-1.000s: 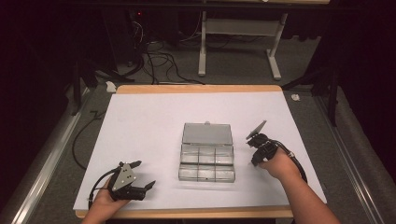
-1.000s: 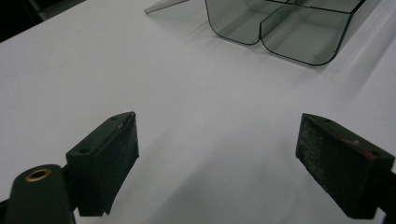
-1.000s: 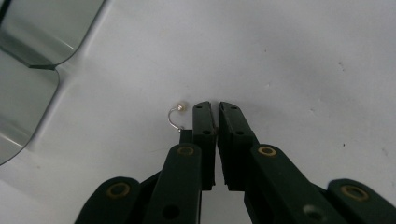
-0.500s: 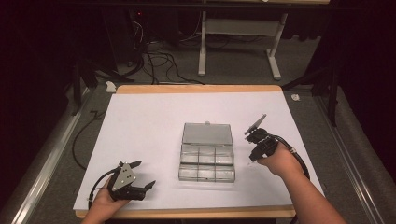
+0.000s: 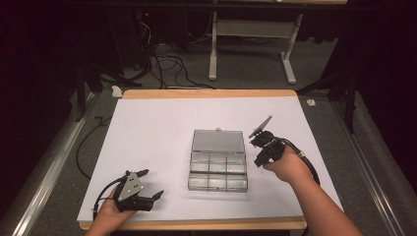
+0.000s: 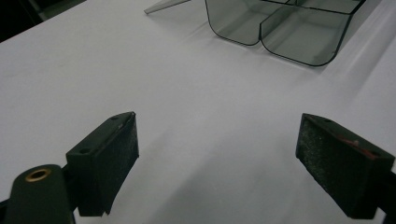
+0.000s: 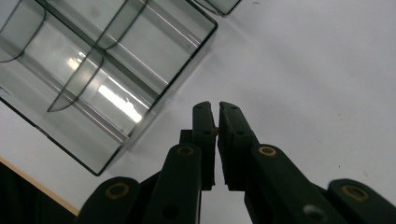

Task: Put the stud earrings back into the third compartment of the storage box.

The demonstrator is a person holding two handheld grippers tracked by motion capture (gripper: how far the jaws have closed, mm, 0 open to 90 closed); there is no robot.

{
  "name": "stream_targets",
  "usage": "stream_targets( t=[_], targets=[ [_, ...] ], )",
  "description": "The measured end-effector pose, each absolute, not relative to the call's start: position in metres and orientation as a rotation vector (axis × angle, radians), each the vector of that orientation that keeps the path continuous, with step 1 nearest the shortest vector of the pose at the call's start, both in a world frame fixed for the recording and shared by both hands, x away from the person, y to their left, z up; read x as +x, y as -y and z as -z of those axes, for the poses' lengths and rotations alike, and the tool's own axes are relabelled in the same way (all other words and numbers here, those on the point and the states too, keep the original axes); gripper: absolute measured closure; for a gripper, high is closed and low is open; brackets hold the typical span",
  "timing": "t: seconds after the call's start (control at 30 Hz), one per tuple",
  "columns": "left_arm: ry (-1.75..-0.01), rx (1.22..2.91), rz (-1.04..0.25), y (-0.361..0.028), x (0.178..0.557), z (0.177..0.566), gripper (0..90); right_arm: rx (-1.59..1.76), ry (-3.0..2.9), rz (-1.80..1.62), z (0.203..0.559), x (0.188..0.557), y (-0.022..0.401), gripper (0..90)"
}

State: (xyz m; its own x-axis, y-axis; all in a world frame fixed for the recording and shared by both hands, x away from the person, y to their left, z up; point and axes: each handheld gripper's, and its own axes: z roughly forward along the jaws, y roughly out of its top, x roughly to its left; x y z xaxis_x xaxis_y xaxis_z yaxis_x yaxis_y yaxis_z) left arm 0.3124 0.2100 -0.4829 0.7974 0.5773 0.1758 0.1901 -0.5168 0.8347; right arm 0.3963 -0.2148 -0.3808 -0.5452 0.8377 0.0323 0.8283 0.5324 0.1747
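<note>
Clear plastic box [image 5: 218, 169], divided into small compartments, lid [image 5: 218, 141] laid open flat behind them, on a white sheet [image 5: 147, 132] that covers the table [image 5: 206, 93]; the box lies between the two tongs, to the right of the left tongs and just to the left of the right tongs; its compartments look empty as far as can be told. Left tongs [image 5: 151, 186], held in the person's left hand [image 5: 110, 214] low over the near left part of the sheet, well apart from the box; jaws released and standing wide, nothing between them; in the left gripper view the two black pads [image 6: 109, 161] frame bare white sheet, with a rounded corner of the box [image 6: 289, 32] ahead and to the right, apart from the pads. Right tongs [image 5: 259, 161], held in the person's right hand [image 5: 285, 164] just beside the right edge of the box, grey plate on top tilted upward; jaws clenched, nothing seen between them; in the right gripper view the closed tips [image 7: 215, 116] hang above the sheet, with the box [image 7: 107, 60] up and to their left, near but not touching.
</note>
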Motion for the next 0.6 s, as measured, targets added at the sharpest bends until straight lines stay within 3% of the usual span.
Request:
stream_targets(
  t=[0.6],
  targets=[
    [-0.572,2.101,-0.543,-0.21,0.313,0.483,13.7,1.382,-2.76,-0.265,0.382,0.404,0.178,86.6]
  ],
)
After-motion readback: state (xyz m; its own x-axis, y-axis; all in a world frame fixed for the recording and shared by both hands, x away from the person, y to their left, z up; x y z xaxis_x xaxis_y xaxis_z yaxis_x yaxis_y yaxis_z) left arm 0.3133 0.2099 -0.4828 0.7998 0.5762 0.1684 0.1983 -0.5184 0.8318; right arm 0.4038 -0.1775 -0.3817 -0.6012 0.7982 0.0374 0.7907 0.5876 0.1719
